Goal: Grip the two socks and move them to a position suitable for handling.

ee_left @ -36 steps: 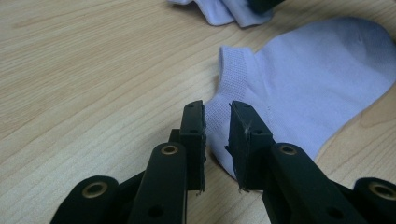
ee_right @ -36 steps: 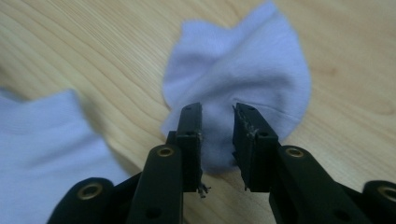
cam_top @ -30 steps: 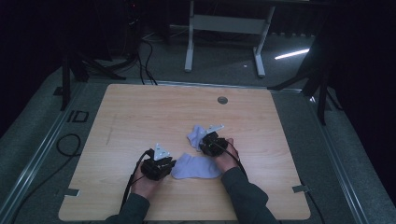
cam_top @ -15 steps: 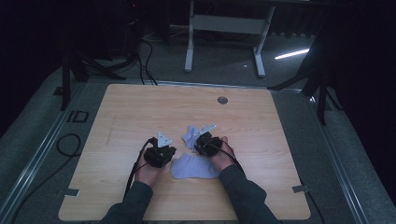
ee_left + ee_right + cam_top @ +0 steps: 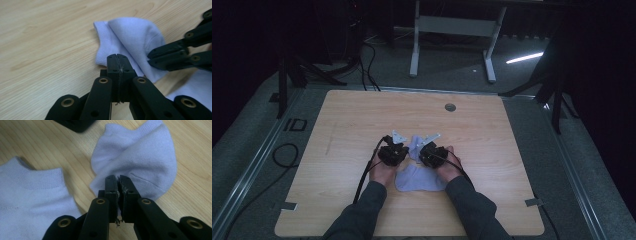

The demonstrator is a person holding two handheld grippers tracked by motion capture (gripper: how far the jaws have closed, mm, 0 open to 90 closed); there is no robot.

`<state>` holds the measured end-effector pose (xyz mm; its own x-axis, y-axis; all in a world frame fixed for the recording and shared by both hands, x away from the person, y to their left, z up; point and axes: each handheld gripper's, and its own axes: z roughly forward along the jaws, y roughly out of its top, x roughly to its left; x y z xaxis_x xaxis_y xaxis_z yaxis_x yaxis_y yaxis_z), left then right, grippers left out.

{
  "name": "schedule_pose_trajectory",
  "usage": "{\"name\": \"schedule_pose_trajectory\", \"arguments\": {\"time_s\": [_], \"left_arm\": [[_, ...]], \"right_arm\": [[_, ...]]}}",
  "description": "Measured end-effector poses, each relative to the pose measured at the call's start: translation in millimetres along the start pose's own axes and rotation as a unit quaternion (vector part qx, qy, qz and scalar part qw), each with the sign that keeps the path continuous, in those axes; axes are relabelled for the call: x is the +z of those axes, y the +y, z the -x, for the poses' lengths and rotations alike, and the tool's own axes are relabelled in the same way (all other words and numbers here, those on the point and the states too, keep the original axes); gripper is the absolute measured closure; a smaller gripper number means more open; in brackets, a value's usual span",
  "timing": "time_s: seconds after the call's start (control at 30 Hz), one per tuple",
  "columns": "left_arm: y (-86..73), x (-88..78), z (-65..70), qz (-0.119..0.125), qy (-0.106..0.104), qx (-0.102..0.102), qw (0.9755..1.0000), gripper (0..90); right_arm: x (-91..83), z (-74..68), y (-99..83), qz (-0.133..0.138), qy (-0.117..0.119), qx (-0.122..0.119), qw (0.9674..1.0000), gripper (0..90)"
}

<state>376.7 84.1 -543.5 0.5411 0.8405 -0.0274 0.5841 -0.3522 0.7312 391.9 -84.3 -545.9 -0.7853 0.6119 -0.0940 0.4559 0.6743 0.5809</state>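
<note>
From the high view I can't make out the jaws; hands and gripper bodies cover them and part of the far sock (image 5: 416, 145). The near sock (image 5: 27, 202) runs off my right gripper view's left and bottom edges. The left gripper (image 5: 117, 58) hides that sock's edge.

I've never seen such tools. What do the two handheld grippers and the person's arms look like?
Each is a black scissor-like linkage with brass-coloured rivets: the left gripper and the right gripper both end in two flat black jaws. In the high view each carries a grey three-cornered plate and trails a black cable. The person wears dark grey long sleeves.
</note>
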Motion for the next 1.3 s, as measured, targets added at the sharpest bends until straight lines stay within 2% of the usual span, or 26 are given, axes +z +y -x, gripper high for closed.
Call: {"name": "schedule_pose_trajectory", "arguments": {"time_s": [0.23,0.37,0.53,1.13,1.27,1.3], "left_arm": [[3.2,13.6,0.5,-0.004,0.000,-0.013,0.9999,89.4],[5.3,16.7,2.9,-0.003,0.000,-0.009,1.0000,89.4],[3.3,25.2,3.1,-0.021,0.006,-0.004,0.9997,89.4],[2.0,25.2,2.7,-0.021,0.016,0.006,0.9996,89.6],[2.7,24.1,-1.9,-0.027,0.008,-0.012,0.9995,89.6],[2.9,23.9,-1.7,-0.027,0.018,-0.011,0.9994,89.6]], "right_arm": [[-0.1,-0.1,-0.2,0.000,0.000,0.001,1.0000,85.5],[0.1,-0.3,-0.6,0.002,0.000,0.002,1.0000,85.5],[0.1,-0.7,-0.8,0.003,-0.002,0.002,1.0000,85.7],[-2.2,5.8,-4.3,0.003,0.015,0.016,0.9998,85.3],[-2.6,7.1,-5.5,0.004,0.018,0.018,0.9997,85.3],[-2.6,7.2,-5.6,0.005,0.019,0.018,0.9997,85.3]]}}
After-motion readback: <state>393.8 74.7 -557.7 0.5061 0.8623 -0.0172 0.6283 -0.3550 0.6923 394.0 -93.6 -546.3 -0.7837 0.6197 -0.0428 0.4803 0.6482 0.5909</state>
